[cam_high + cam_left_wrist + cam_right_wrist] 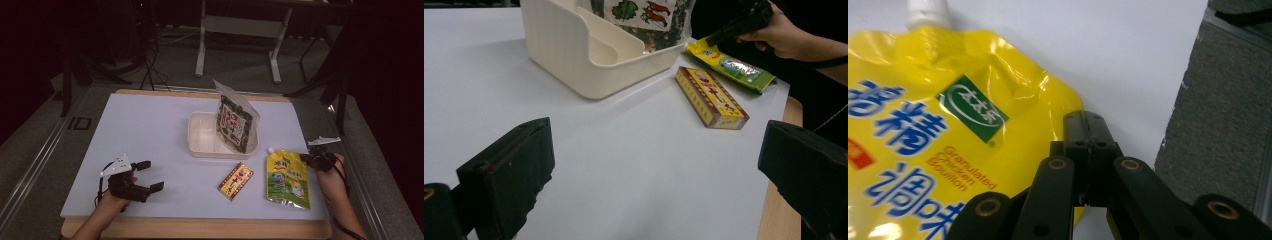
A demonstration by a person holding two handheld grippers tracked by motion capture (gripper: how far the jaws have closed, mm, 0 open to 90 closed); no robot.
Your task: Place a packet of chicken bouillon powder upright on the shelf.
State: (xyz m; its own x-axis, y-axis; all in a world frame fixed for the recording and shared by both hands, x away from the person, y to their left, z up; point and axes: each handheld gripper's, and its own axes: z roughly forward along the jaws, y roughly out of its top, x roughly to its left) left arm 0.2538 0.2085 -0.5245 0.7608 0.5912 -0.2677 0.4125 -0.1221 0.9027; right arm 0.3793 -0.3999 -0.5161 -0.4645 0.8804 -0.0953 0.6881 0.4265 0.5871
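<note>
Right gripper (1087, 131) over pouch (948, 140) edge, contact hidden.

- Left tongs (150, 175): black body, two thick block-shaped black jaws with worn, rough-edged pads, and a pale grey three-cornered plate on top.
- A thin black cable trails from them beside the left hand (114, 199).
- Right tongs (1087, 131): black linkage arms with brass-ringed pivot holes and small dark screws; slim jaw tips.
- A grey three-cornered plate tops them in the high view.
- Both forearms are bare, without sleeves.
</note>
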